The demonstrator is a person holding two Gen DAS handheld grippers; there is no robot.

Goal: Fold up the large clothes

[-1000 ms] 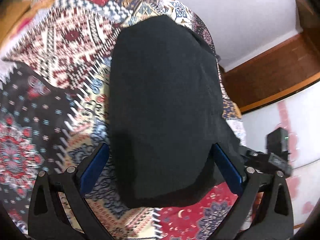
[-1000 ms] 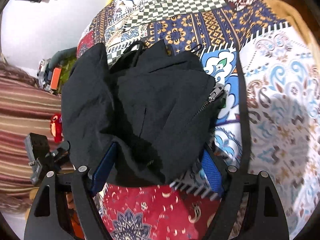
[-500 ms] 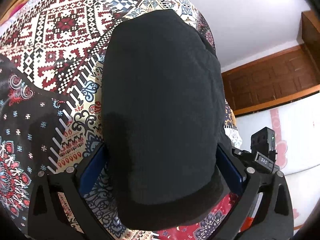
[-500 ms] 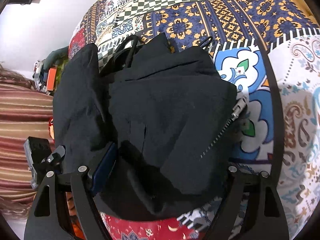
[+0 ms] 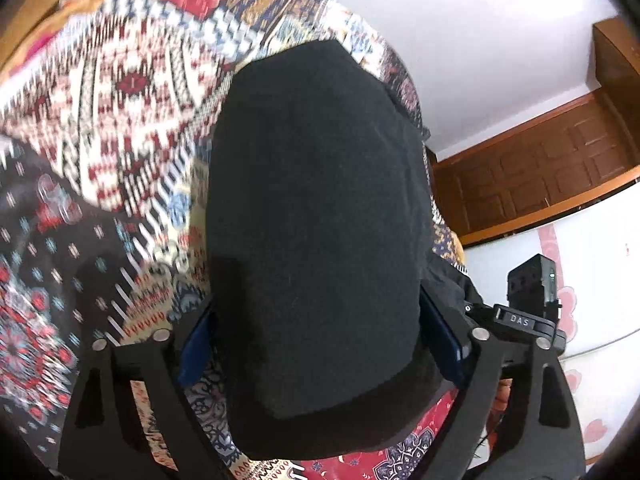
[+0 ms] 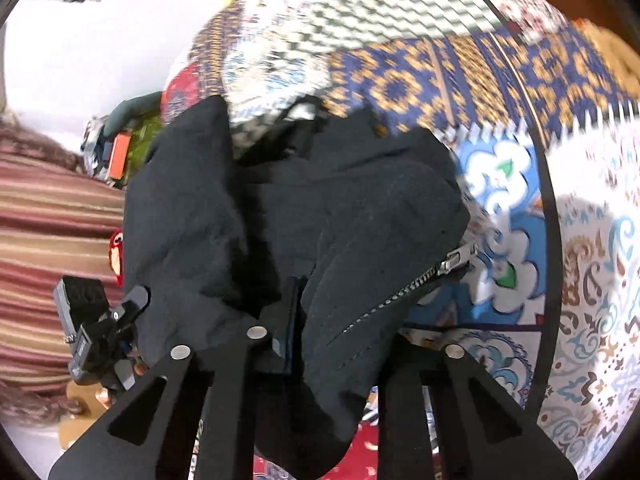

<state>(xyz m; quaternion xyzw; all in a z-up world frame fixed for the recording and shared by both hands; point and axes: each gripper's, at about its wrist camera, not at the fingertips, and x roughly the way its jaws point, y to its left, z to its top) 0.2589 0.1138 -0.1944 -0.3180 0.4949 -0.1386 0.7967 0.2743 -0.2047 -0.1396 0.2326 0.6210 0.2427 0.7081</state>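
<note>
Black jacket lies bundled on the patterned bedspread, stretching straight ahead of both tongs.

Its long axis runs away from the left gripper, whose blue pads stand wide with the near hem draped between them; whether they pinch it I cannot tell. The right gripper has narrowed its fingers around a thick fold by the zipper, so that hand looks readier to carry the fold.
</note>
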